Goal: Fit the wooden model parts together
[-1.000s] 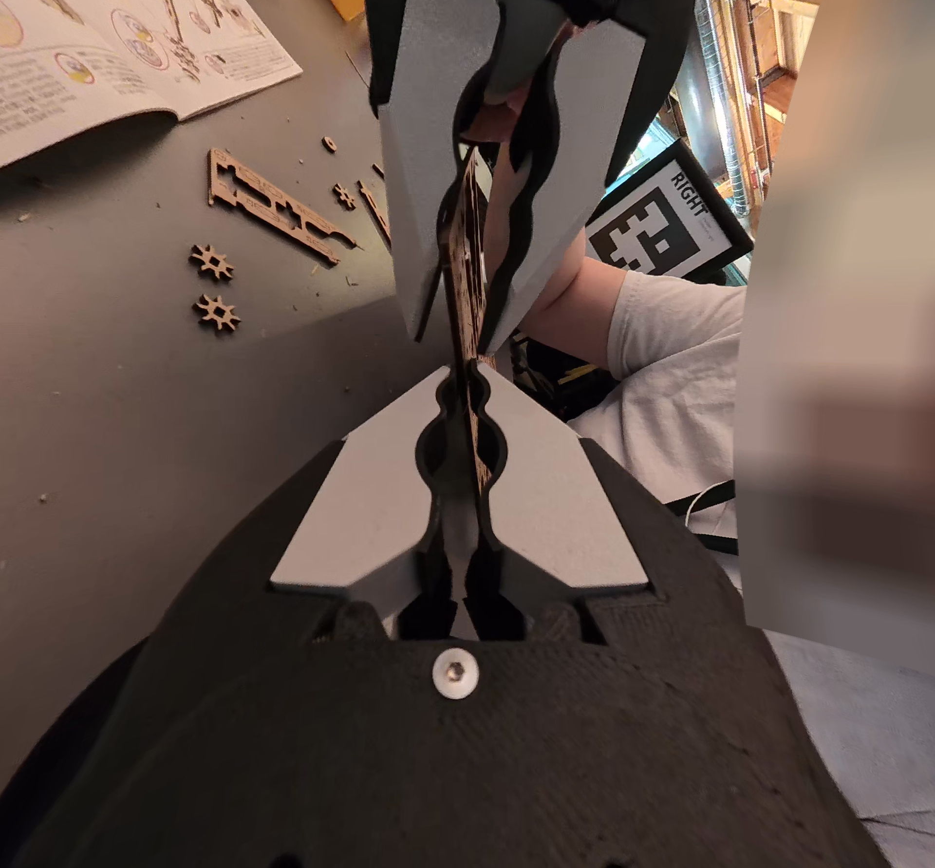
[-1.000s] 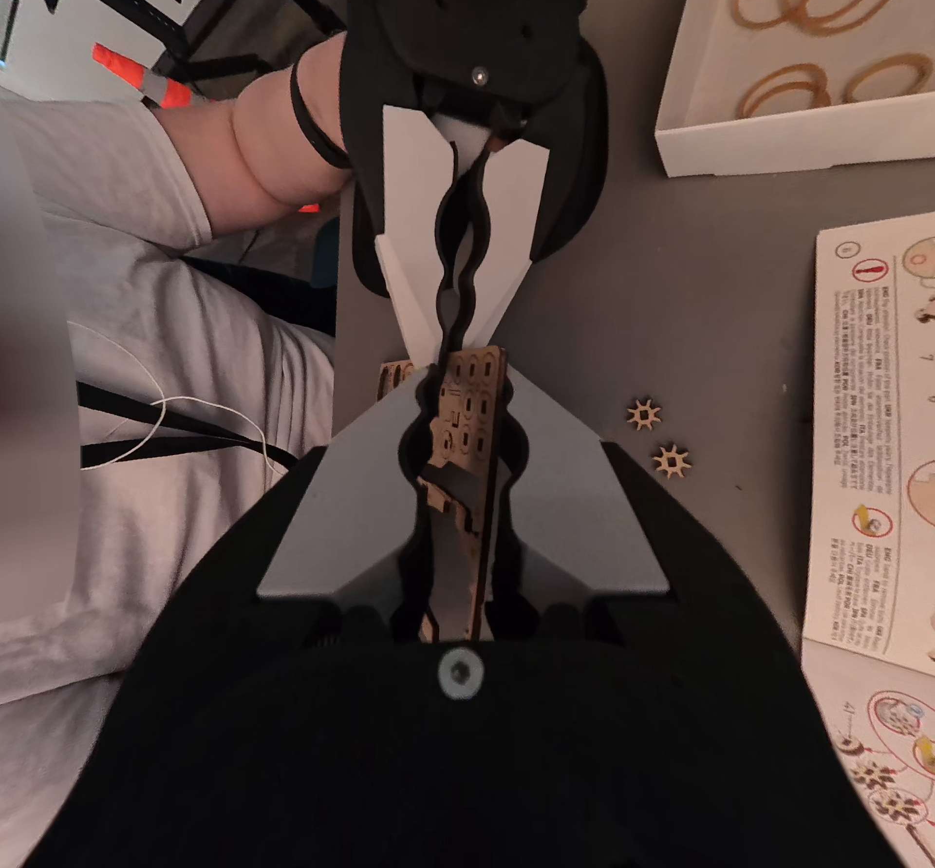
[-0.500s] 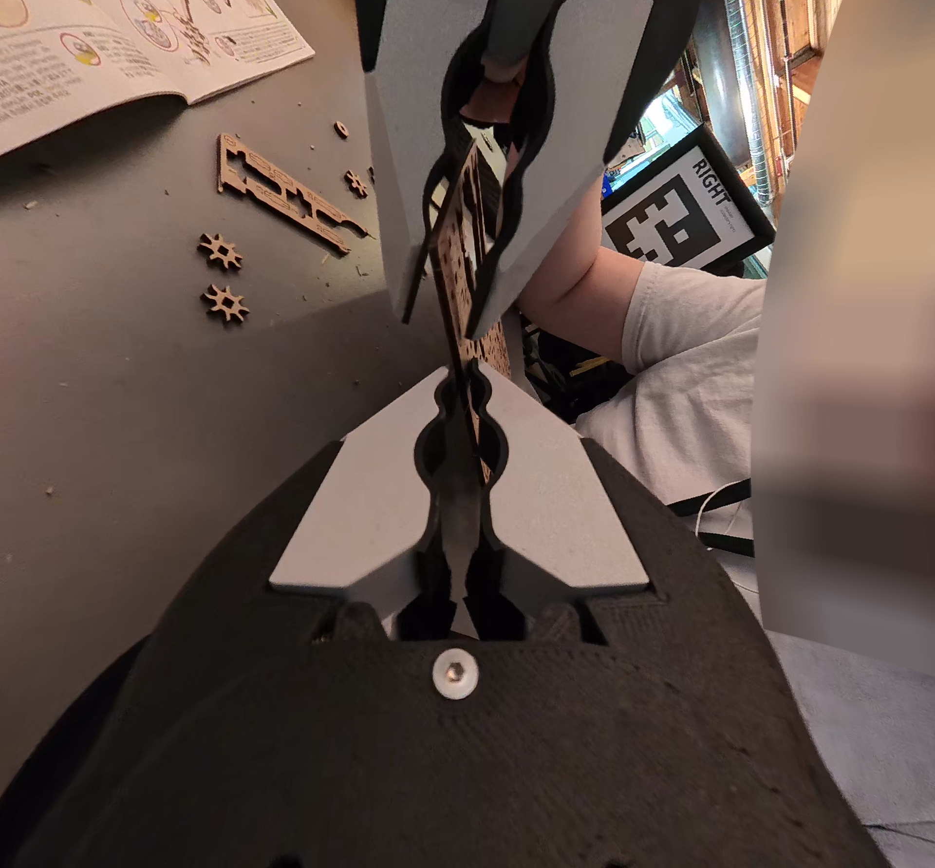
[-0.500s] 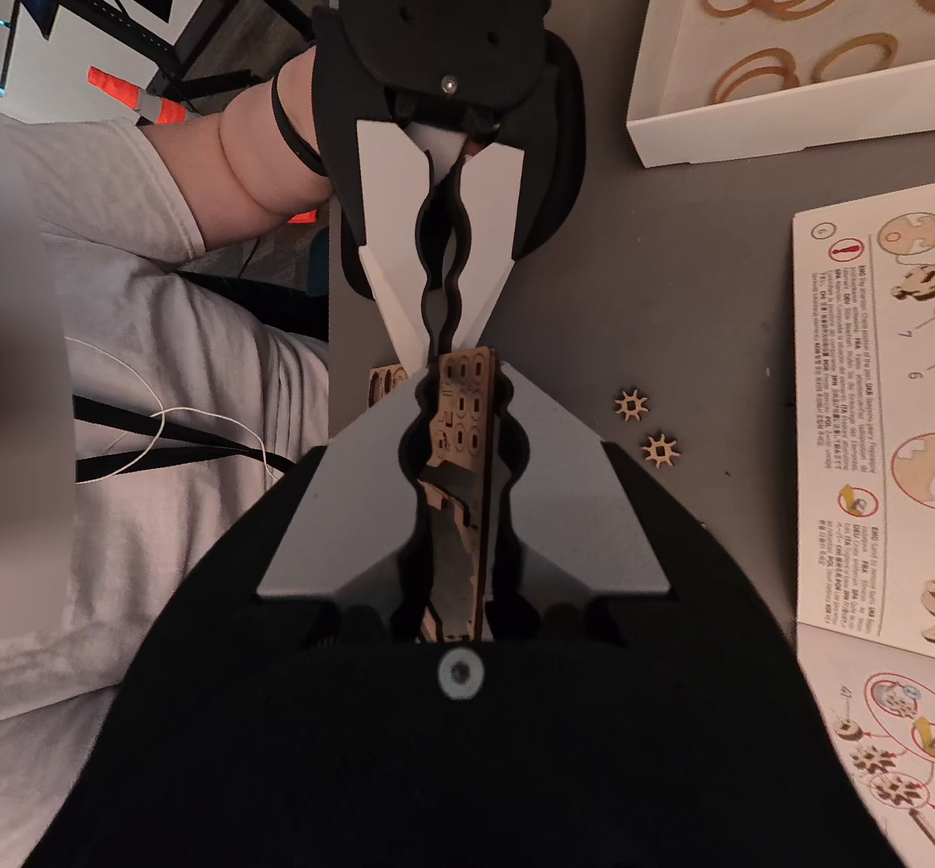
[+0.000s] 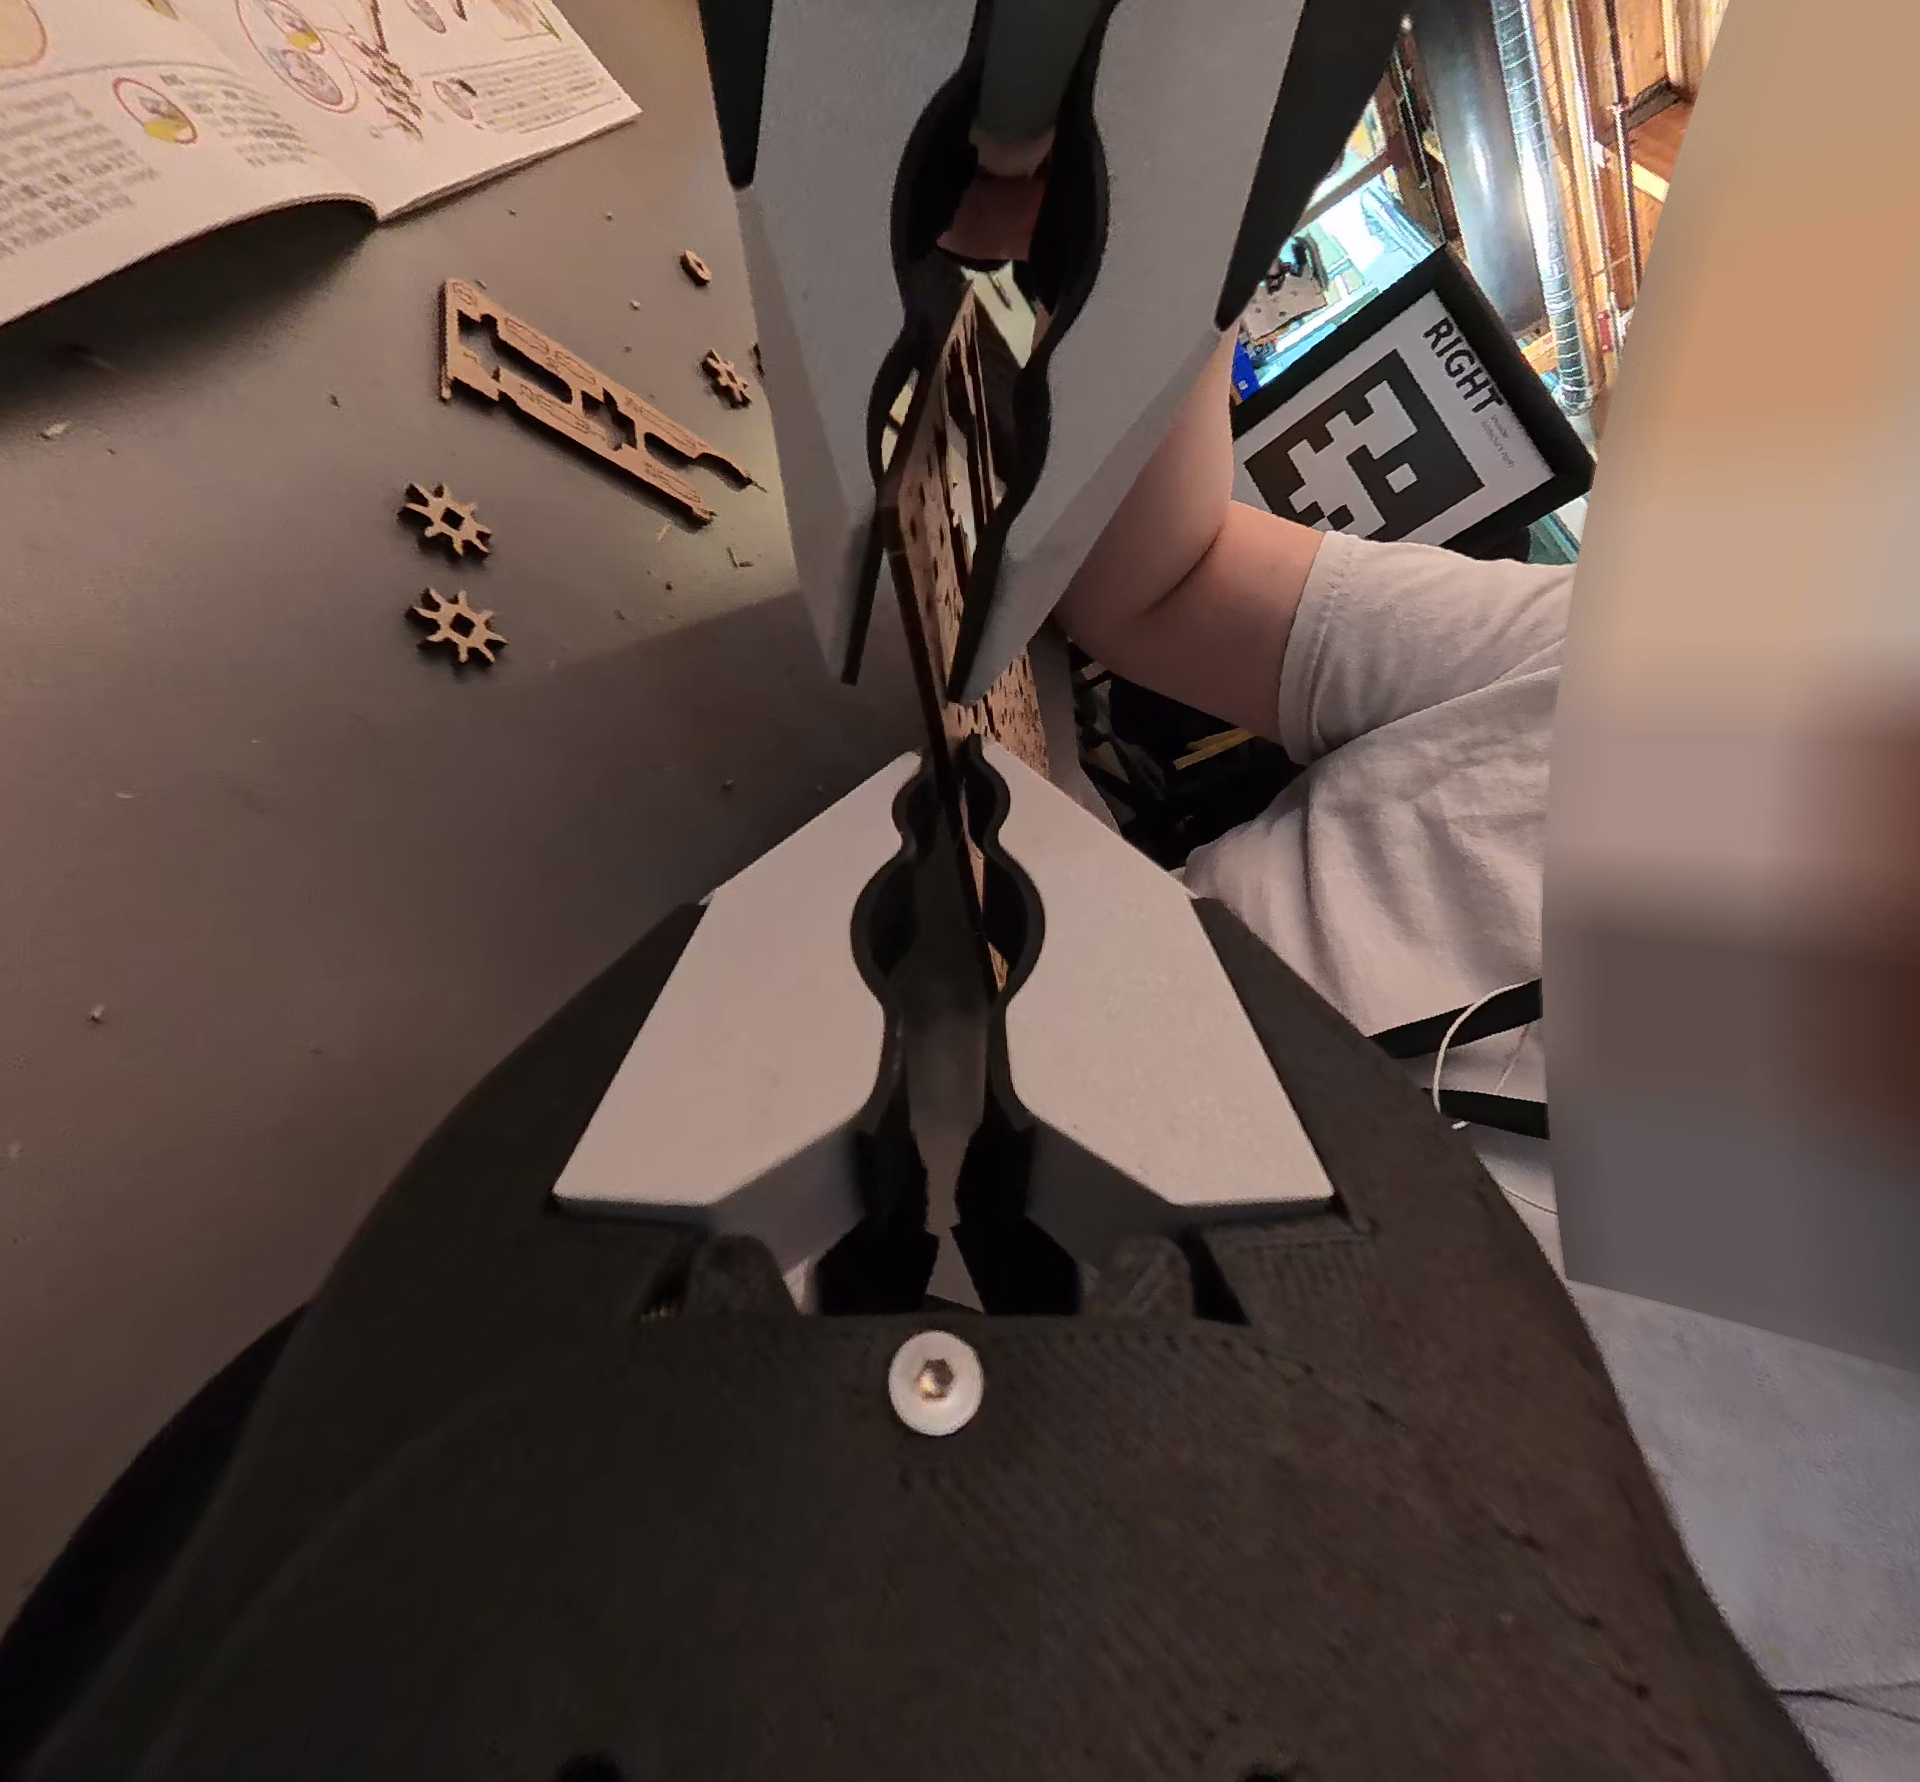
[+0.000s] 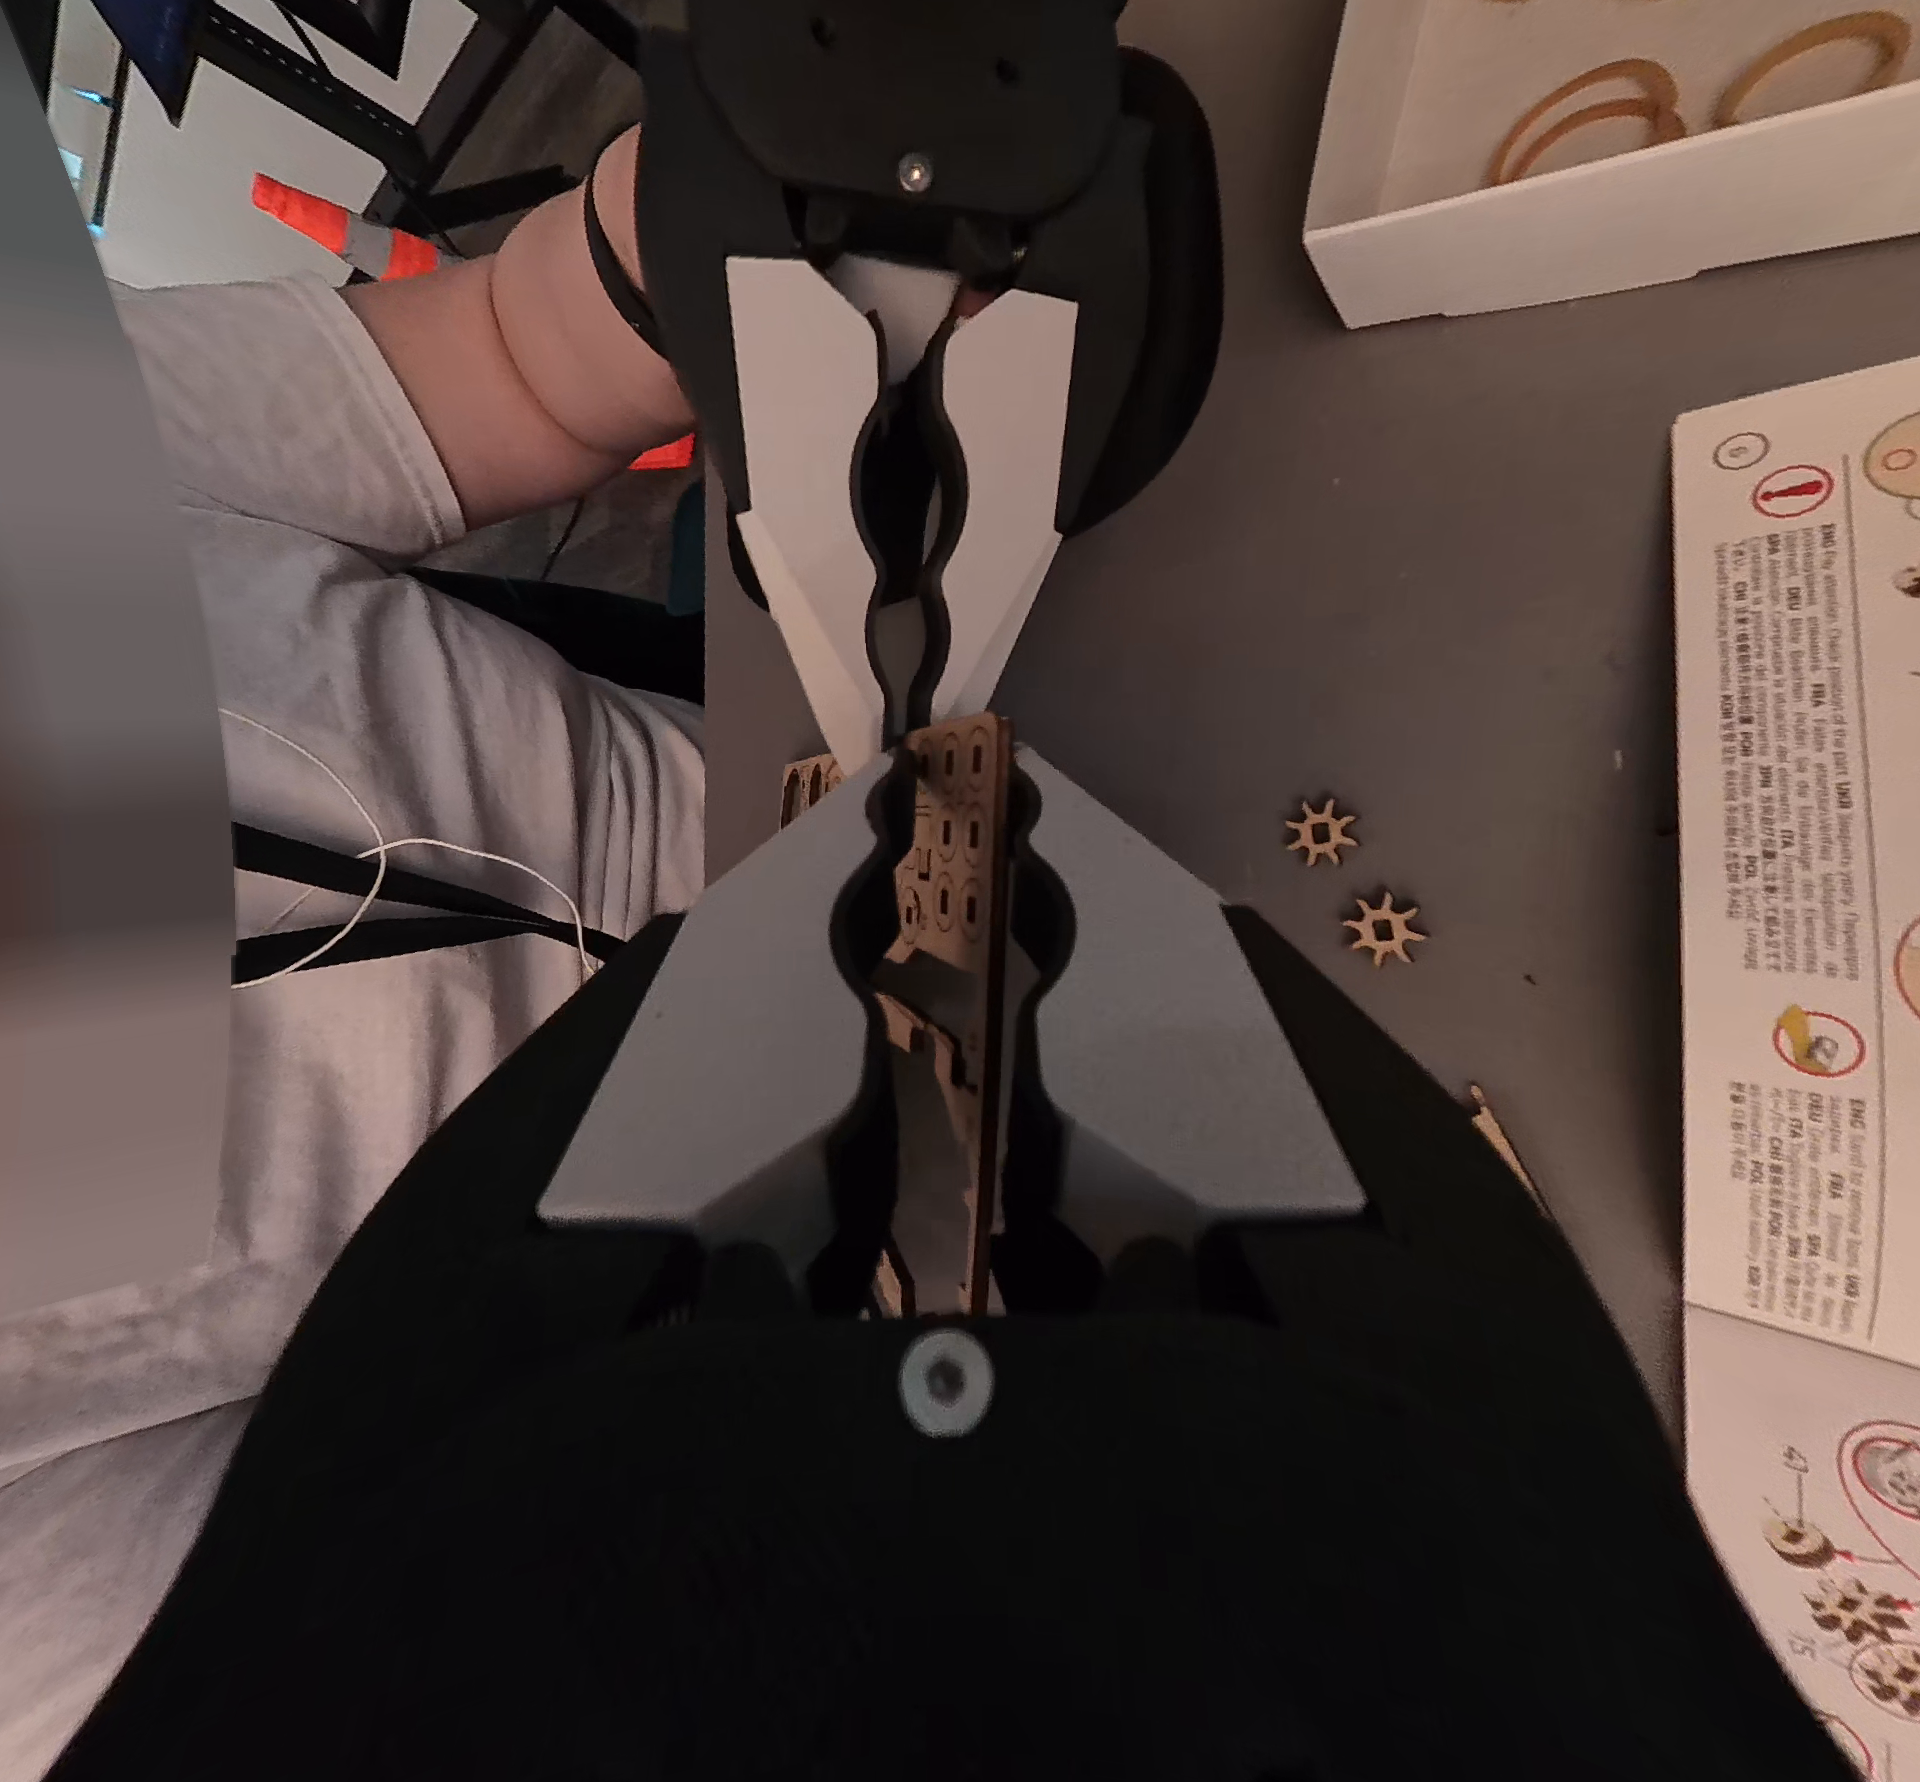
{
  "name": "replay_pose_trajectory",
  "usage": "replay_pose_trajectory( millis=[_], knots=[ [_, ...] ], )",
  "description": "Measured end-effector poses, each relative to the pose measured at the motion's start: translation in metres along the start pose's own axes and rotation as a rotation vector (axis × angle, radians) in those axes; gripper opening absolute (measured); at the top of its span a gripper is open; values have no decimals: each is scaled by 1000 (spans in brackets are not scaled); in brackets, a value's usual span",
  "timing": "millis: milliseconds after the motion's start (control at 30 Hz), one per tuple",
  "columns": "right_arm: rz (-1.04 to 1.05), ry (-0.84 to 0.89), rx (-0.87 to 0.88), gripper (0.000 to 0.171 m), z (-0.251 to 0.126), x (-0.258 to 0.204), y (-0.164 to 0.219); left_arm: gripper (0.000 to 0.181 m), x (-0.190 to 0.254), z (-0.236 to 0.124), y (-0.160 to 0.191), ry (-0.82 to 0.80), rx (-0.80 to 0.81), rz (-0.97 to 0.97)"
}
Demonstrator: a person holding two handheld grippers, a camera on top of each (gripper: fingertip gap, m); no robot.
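A thin perforated wooden plate stands on edge between both grippers, above the grey table's near edge. My right gripper is shut on it, with the plate running deep between its jaws. My left gripper comes in from the opposite side and is shut on the plate's far edge. In the left wrist view my left gripper clamps the plate's edge, and my right gripper holds it from above. A second perforated wooden bit peeks out behind; I cannot tell how it joins.
On the grey table lie a slotted wooden strip, two small wooden gears and an open instruction booklet. A white tray of rubber bands stands beyond. The person's arm and white shirt are close by. My left and right fingertips are right by each other.
Both grippers stay shut on the plate. The right gripper has tilted a little, so the plate leans more in the left wrist view. The left gripper has drifted slightly left in the right wrist view.
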State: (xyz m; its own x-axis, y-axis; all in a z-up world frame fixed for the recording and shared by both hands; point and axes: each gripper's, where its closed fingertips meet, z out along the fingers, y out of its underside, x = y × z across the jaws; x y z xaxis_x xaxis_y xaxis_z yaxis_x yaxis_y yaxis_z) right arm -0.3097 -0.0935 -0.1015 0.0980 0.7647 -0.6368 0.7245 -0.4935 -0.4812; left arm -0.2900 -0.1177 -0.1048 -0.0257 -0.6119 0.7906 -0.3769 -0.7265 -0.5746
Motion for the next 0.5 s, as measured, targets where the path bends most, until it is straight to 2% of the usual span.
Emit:
replay_pose_trajectory(
  millis=[500],
  knots=[
    [-11,-11,5,12,0,1,-2,0,0,-1,-1,6,21,-20]
  ],
)
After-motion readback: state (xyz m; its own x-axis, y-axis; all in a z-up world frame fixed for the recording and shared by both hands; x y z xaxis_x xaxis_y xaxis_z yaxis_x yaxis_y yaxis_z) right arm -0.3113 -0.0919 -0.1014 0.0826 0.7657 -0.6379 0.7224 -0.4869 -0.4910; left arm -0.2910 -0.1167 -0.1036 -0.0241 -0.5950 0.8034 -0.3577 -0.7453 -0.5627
